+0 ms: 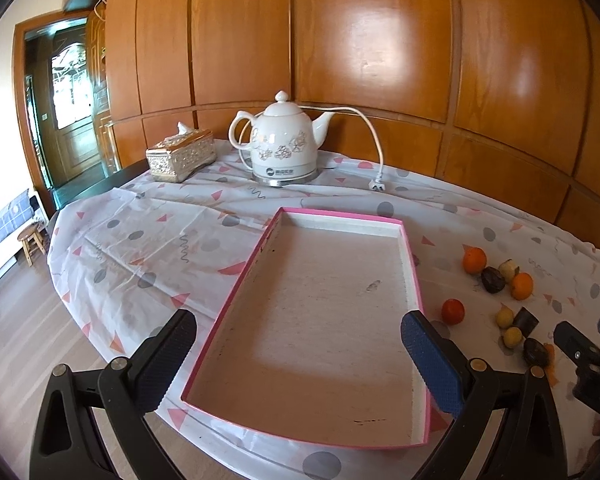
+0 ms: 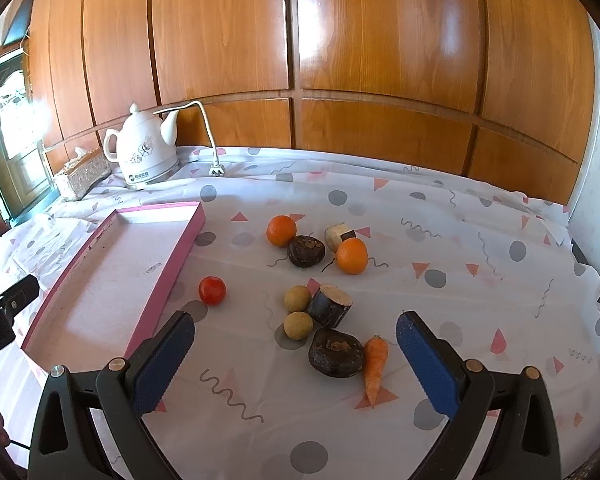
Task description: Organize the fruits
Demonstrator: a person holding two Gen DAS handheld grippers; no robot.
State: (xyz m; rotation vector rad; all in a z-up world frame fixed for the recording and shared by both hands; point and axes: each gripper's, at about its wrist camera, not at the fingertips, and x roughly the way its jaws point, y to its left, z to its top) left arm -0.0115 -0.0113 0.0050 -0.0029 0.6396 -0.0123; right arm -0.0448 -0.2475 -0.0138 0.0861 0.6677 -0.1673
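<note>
a: where's the fruit?

b: all loose on the tablecloth, right of the pink tray, which holds nothing yet. the right gripper hangs over the near cluster, jaws wide apart, nothing between them. the left gripper sits over the tray, jaws also apart and holding nothing.

a: which piece looks easiest?

b: the small red fruit, i'd say. it lies alone, just beside the tray wall. round and probably smooth, so it may roll; close across its middle, gently (it looks soft).

a: and the oranges?

b: the two oranges should be firmer and light, but each touches a dark neighbour. the carrot is stiff; take it across its thick end. the dark round piece leans against it, so expect that one to shift.
</note>
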